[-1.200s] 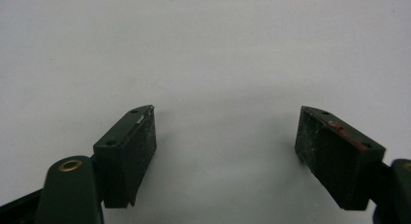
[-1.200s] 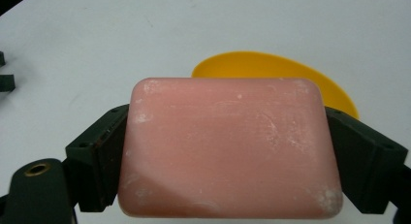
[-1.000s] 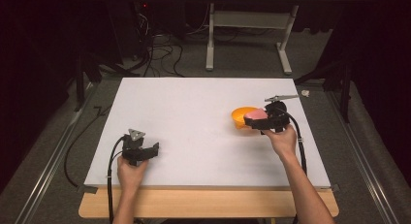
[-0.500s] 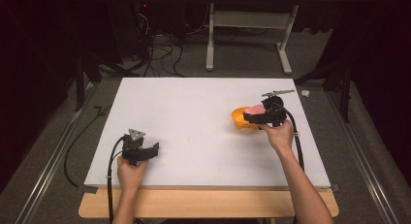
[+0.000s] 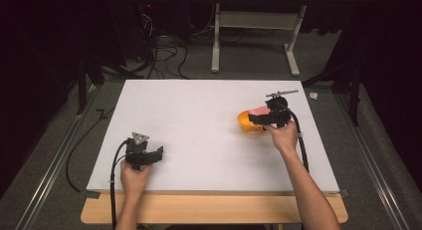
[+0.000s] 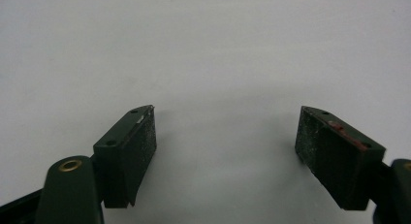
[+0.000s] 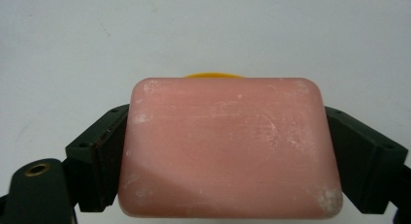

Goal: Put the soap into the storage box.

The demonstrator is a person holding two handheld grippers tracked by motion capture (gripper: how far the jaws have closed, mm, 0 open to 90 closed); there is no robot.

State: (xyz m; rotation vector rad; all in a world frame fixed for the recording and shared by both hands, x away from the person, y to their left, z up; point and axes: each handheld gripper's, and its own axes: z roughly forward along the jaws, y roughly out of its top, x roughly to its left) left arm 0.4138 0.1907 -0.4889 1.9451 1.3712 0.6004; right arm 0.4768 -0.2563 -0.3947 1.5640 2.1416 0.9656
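Observation:
A pink bar of soap (image 7: 225,146) with rounded corners is clamped by its short sides in my right gripper (image 7: 225,124), which is shut on it. In the high view, that right gripper (image 5: 258,116) holds the soap (image 5: 259,110) just above an orange bowl (image 5: 245,123) on the right side of the white table (image 5: 199,110). A sliver of the bowl's rim (image 7: 213,75) peeks out behind the soap. My left gripper (image 5: 155,154) rests near the front left of the table. Its jaws (image 6: 225,136) stand wide open over bare white surface.
The white tabletop lies on a wooden board whose edge (image 5: 209,210) shows at the front. Black cables (image 5: 117,165) trail from both grippers. Beyond the table stand a white metal frame (image 5: 254,41) and floor cables (image 5: 159,46). A small white object (image 5: 313,96) lies off the far right corner.
My right gripper has shifted slightly left and away with the soap, which now shows pink over the orange bowl. The left gripper has stayed put.

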